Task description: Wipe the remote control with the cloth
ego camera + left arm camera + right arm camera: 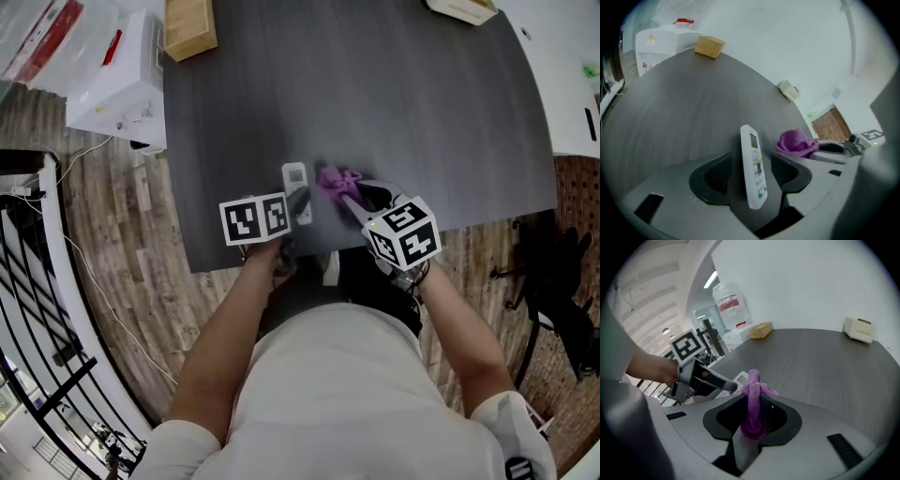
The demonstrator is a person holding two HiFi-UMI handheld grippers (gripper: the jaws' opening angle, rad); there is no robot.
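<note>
A white remote control lies on the dark grey table near its front edge. My left gripper straddles it, and bare table shows between the remote and each pad, so the jaws stand open around it. Just to the right, my right gripper is shut on a bunched purple cloth. The cloth hangs close beside the remote's far end; whether they touch I cannot tell. In the right gripper view the left gripper partly hides the remote.
A wooden block sits at the table's far left corner, and a small cream box at its far right. White cartons stand left of the table, a black chair to its right.
</note>
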